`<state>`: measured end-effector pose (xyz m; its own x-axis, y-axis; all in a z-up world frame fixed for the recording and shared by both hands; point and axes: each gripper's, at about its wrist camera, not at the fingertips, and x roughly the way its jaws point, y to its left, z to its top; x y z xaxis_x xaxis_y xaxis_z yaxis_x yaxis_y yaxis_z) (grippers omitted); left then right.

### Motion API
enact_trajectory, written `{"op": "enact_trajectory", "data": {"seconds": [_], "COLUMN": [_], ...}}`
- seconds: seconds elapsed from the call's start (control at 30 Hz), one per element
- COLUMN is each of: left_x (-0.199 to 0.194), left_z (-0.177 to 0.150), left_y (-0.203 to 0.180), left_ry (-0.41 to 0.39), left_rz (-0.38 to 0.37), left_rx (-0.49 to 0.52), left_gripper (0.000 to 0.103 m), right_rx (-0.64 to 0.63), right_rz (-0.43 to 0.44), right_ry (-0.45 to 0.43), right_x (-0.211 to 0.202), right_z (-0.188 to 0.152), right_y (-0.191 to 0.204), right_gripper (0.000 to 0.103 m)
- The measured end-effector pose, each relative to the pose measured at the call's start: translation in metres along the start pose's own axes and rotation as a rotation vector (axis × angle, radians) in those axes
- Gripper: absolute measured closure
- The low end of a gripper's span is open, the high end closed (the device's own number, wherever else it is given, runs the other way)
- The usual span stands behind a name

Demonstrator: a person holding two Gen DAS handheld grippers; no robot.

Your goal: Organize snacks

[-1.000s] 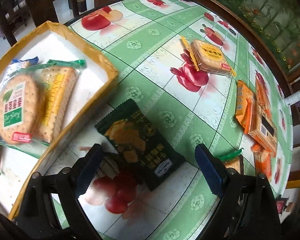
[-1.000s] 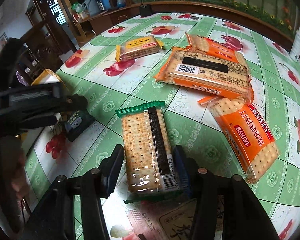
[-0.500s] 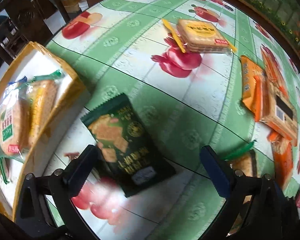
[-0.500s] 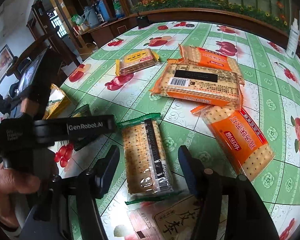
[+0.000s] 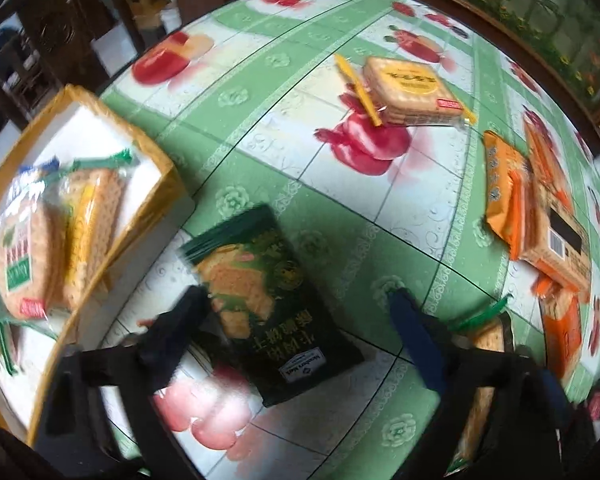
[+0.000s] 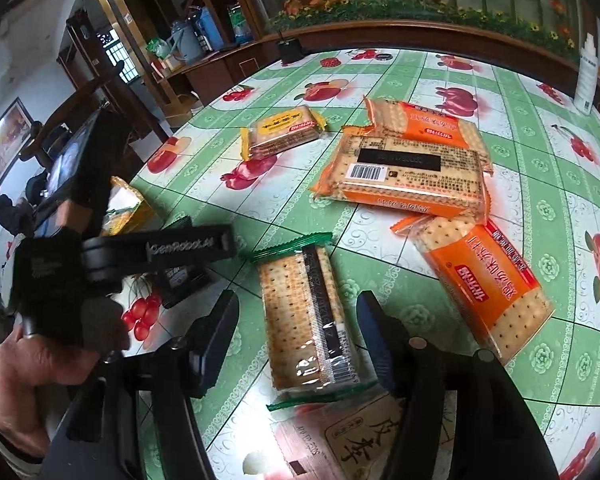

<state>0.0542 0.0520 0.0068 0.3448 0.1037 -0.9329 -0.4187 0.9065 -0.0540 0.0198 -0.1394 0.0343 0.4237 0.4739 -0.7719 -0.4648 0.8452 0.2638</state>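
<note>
Pickup step in hand: left gripper (image 5: 296, 316), jaws just closing (not yet gripping), straddles the dark green packet (image 5: 272, 312); next, clamp and lift toward the box (image 5: 156, 160) at its left.

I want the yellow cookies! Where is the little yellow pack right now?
The yellow pack lies flat toward the far side of the table in the right wrist view, alone, left of the orange packs, partly on a printed red fruit.

We see the box (image 5: 156, 168) cut by the left wrist view's edge, its biscuit packs (image 5: 28, 256) smeared by blur. In the right wrist view the dark green packet (image 6: 180, 276) is mostly hidden behind the left gripper (image 6: 172, 246); a printed pack (image 6: 340, 436), perhaps another snack, runs off the bottom.
</note>
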Motion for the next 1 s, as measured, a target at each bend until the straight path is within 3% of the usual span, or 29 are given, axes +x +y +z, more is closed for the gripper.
{"op": "enact_trajectory", "data": {"seconds": [0.07,0.13,0.3,0.53,0.6,0.67,1.0], "left_x": [-0.003,-0.006,-0.01,-0.014,-0.017,-0.02,-0.053], "left_z": [0.002,0.002,-0.001,-0.01,-0.015,-0.02,-0.044], "left_y": [-0.003,0.003,0.018,0.024,0.028,0.03,0.041], "left_ry": [-0.01,-0.003,0.016,0.022,0.027,0.03,-0.071], "left_rz": [-0.015,-0.045,-0.123,-0.158,-0.171,-0.184,-0.198], "left_rx": [0.053,0.068,0.091,0.166,0.178,0.19,0.284], "left_gripper": [0.047,0.056,0.056,0.057,0.057,0.057,0.057], "right_rx": [0.0,-0.004,-0.027,-0.066,-0.09,-0.107,-0.067], "right_rz": [-0.006,-0.011,-0.029,-0.073,-0.1,-0.127,-0.106], "right_ry": [0.003,0.017,0.055,0.099,0.093,0.083,0.004], "right_x": [0.002,0.006,0.019,0.033,0.034,0.035,0.004], "right_z": [0.001,0.002,0.003,0.0,-0.001,-0.003,-0.01], "right_y": [0.0,0.001,0.007,0.018,0.023,0.027,0.032], "right_gripper": [0.042,0.042,0.042,0.039,0.04,0.055,0.055]}}
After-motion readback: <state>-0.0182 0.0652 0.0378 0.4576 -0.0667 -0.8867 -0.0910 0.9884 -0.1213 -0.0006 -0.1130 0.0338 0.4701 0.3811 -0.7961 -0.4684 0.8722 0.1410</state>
